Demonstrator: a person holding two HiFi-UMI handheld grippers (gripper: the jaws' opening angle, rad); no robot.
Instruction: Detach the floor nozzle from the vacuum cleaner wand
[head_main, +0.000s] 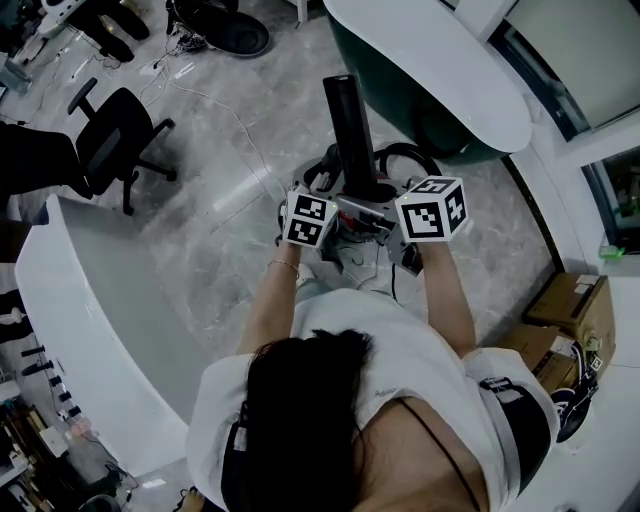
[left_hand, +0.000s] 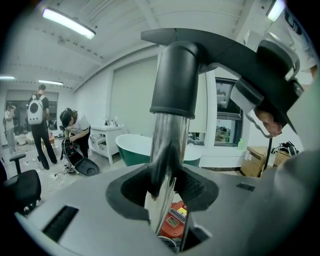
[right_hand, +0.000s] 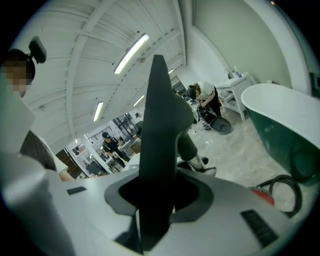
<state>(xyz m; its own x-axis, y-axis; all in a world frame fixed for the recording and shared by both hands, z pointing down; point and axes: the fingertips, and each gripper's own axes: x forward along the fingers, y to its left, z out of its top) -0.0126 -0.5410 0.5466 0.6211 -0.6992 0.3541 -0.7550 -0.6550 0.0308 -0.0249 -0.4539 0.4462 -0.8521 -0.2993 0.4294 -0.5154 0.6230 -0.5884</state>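
Note:
The person holds the vacuum's front end up off the floor. The chrome wand (left_hand: 169, 140) runs up into a black collar and the black floor nozzle (left_hand: 220, 47), which shows in the head view as a long dark bar (head_main: 352, 130). My left gripper (left_hand: 170, 202) has the wand in its notch, with a thin gap still showing at the right finger. My right gripper (right_hand: 157, 202) is shut on the nozzle's (right_hand: 159, 145) black neck. The marker cubes hide the fingertips of the left gripper (head_main: 335, 215) and the right gripper (head_main: 388, 212). The red vacuum body (left_hand: 175, 222) lies below.
A green-and-white bathtub (head_main: 440, 70) stands just beyond the nozzle, with a black hose (head_main: 405, 152) coiled before it. An office chair (head_main: 115, 140) is at the left and a white counter (head_main: 90, 320) nearer. Cardboard boxes (head_main: 575, 310) sit at the right. People (left_hand: 75, 130) work in the background.

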